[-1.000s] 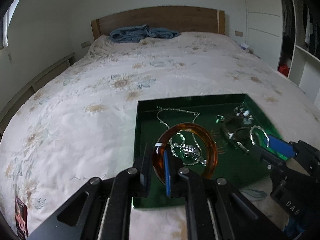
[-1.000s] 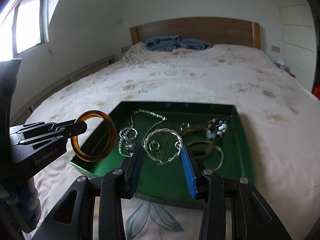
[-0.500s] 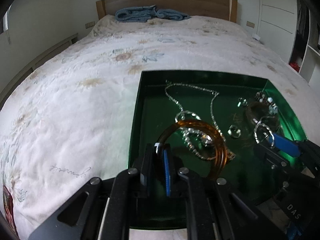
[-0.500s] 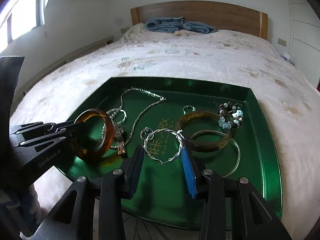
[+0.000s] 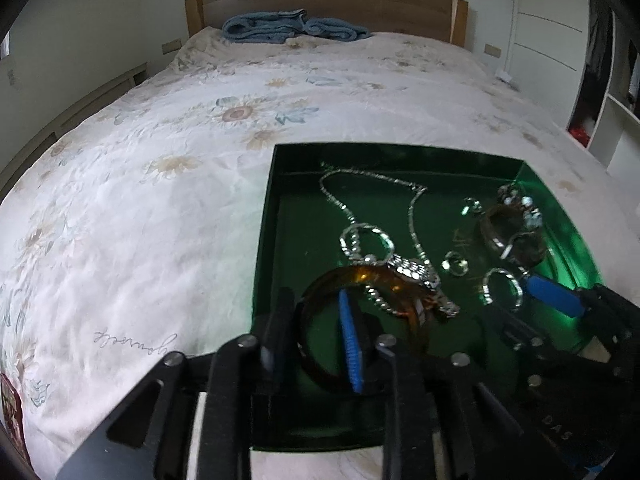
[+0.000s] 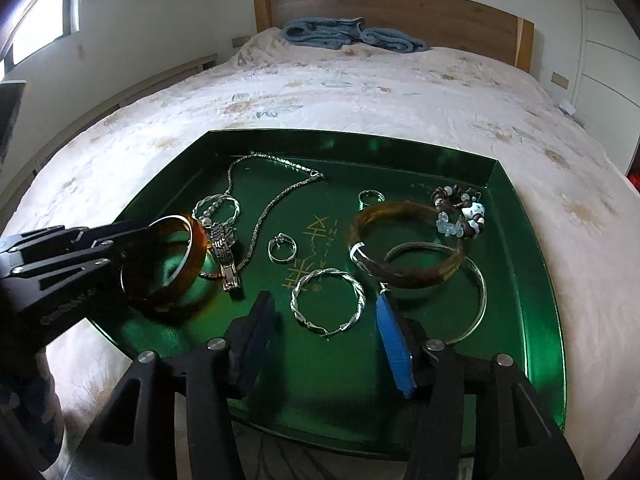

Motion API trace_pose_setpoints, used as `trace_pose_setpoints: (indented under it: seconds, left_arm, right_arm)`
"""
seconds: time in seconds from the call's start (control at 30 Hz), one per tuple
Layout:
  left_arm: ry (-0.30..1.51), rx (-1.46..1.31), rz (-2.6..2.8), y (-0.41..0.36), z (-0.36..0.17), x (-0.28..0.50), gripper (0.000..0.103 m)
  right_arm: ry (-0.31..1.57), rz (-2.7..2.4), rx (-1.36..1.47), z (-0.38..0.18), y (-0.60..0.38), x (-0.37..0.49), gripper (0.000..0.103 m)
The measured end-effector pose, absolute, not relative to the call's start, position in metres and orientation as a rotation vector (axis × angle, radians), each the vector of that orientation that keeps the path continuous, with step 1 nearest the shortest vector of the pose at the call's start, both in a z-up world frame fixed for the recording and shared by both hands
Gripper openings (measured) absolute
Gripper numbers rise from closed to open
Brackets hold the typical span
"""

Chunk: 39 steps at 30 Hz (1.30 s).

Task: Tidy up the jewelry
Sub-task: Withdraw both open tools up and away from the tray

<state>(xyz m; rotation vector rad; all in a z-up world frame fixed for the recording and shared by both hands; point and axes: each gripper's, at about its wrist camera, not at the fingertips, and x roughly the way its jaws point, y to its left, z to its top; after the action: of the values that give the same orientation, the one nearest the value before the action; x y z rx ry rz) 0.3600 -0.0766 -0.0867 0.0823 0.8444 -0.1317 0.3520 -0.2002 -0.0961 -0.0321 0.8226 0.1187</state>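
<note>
A green tray (image 6: 516,208) lies on the bed and holds several pieces of jewelry. An amber bangle (image 6: 192,256) leans on a silver watch (image 6: 225,252) at the tray's left side. My left gripper (image 5: 314,300) has its jaws opening. The amber bangle's (image 5: 360,276) near rim stands loosely between them, with a gap at the pads. My right gripper (image 6: 324,300) is also opening. A twisted silver bangle (image 6: 358,286) lies flat on the tray floor between its fingers, touching neither pad.
Also in the tray are a silver chain (image 6: 272,208), a ring (image 6: 282,248), a brown bangle (image 6: 404,280), a thin silver bangle (image 6: 478,292) and a beaded bracelet (image 6: 460,212). A floral bedspread (image 5: 160,200) surrounds the tray. Blue towels (image 5: 292,26) lie by the headboard.
Both grippers came down to the tray. The left jaws parted and the amber bangle now rests in the tray. The right jaws widened, leaving the twisted bangle lying flat.
</note>
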Motion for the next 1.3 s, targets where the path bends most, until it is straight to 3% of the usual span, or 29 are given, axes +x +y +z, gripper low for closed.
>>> trace_pose_setpoints:
  seconds: [0.07,0.7,1.3]
  left_arm:
    - [0.819,0.089,-0.136,-0.077,-0.08,0.355,0.038]
    - [0.637,0.132,-0.145,-0.069,-0.022,0.285,0.04]
    - [0.634,0.122,-0.172,-0.055,-0.008,0.195,0.043]
  right_arm:
    - [0.822,0.112,-0.034,-0.094,-0.2,0.35,0.059]
    - [0.719,0.041,0.003,-0.042,-0.211,0.299,0.081]
    - [0.648,0.021,0.025,-0.015,-0.219,0.201,0.088]
